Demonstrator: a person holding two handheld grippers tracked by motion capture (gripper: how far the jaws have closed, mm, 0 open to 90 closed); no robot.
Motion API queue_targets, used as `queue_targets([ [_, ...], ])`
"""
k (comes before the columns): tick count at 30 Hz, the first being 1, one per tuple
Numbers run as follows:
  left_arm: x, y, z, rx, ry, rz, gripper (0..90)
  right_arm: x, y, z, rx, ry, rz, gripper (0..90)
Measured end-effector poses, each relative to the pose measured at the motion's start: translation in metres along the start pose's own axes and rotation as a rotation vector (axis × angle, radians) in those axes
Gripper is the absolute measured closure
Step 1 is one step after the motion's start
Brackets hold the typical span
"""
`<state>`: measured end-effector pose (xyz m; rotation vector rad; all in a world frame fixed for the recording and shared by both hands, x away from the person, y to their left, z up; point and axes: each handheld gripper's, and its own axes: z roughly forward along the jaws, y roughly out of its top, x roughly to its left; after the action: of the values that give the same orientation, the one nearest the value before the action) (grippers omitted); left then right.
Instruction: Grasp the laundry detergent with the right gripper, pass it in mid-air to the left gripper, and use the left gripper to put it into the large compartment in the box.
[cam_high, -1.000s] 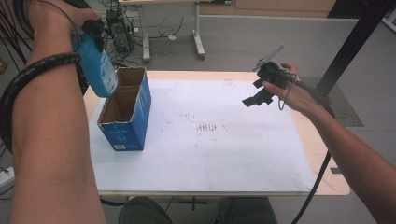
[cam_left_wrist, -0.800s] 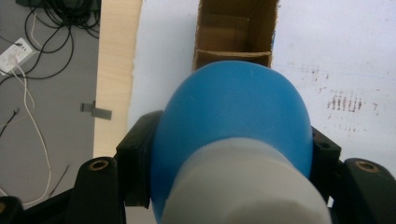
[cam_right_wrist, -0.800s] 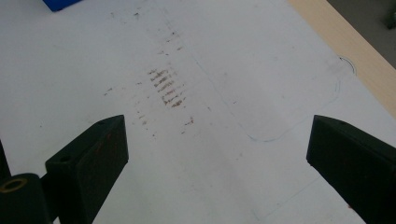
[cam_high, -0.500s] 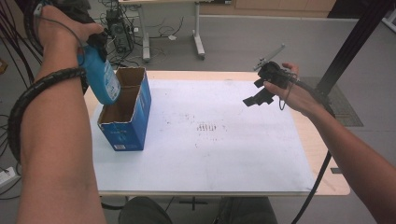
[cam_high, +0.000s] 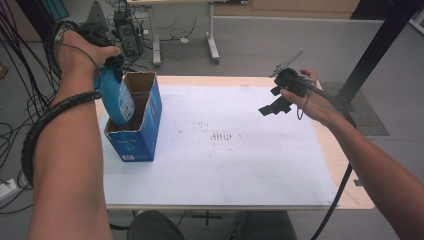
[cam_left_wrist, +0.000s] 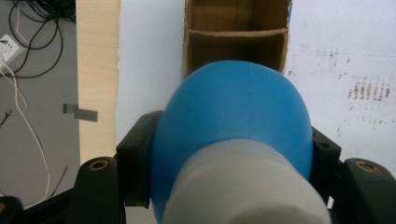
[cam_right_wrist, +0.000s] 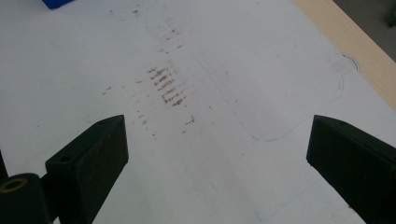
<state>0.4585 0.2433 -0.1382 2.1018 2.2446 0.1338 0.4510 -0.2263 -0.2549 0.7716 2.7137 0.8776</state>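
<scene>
My left gripper (cam_high: 116, 67) is clamped on the blue bottle's (cam_high: 116, 100) neck end — smooth, rounded plastic, likely slippery — over the open box (cam_high: 142, 137).

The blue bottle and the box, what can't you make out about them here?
- Bottle bottom: high view, hidden inside the box.
- Box floor: left gripper view, blocked by the bottle.
- Bottle label text: high view, too small.
- Box: right gripper view, cut off by the top edge.
</scene>
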Motion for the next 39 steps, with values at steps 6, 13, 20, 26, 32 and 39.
queue_targets([
  [6,0.001,-0.002,0.018,-0.005,-0.007,0.005,36.3,0.001,0.0,0.002,0.002,-0.002,0.0,5.5],
  [13,-0.001,-0.004,0.037,-0.01,-0.008,0.011,36.3,0.001,0.0,0.006,0.003,-0.001,0.005,5.5],
  [20,-0.004,-0.006,0.061,-0.007,-0.02,0.017,36.3,0.002,-0.002,0.009,0.01,-0.005,0.001,5.5],
  [26,-0.007,-0.006,0.077,-0.008,-0.013,0.027,36.3,0.001,-0.004,0.01,0.012,-0.005,0.006,5.5],
  [32,-0.012,-0.006,0.092,-0.011,-0.008,0.036,36.3,-0.001,-0.006,0.011,0.009,-0.007,0.014,5.5],
  [39,-0.015,-0.005,0.107,-0.002,-0.01,0.045,36.3,-0.004,-0.008,0.013,0.01,-0.009,0.022,5.5],
])
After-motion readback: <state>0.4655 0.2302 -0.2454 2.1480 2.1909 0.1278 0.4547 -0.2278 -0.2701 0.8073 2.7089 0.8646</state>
